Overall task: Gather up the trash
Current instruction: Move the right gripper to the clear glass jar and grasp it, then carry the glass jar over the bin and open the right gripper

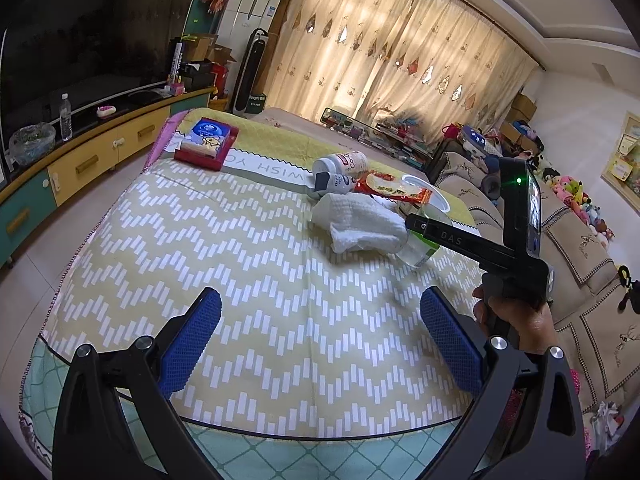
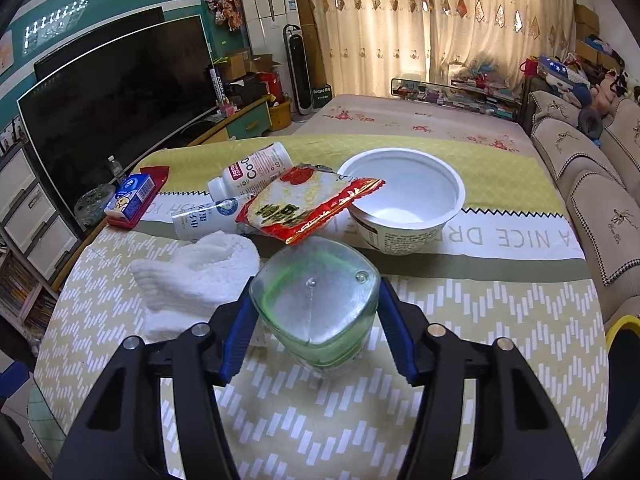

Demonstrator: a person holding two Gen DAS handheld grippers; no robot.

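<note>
A clear plastic bottle (image 2: pixel 316 300) lies on the patterned tablecloth (image 2: pixel 400 420) with its base towards the right wrist camera. My right gripper (image 2: pixel 316 292) is shut on it, a blue pad against each side. The left wrist view shows the same bottle (image 1: pixel 420 252) under the right gripper (image 1: pixel 416 236), held by a hand (image 1: pixel 520 320). Behind it lie a red noodle wrapper (image 2: pixel 308 208), a white paper bowl (image 2: pixel 404 196), a white pill bottle (image 2: pixel 256 172) and a small blue-labelled bottle (image 2: pixel 204 216). My left gripper (image 1: pixel 320 300) is open over bare cloth.
A folded white towel (image 2: pixel 200 276) lies just left of the clear bottle. A red tray with a blue box (image 2: pixel 136 196) sits at the table's far left edge. A sofa (image 2: pixel 592 184) runs along the right, a TV cabinet (image 1: pixel 100 152) along the left. A yellow rim (image 2: pixel 624 328) shows low right.
</note>
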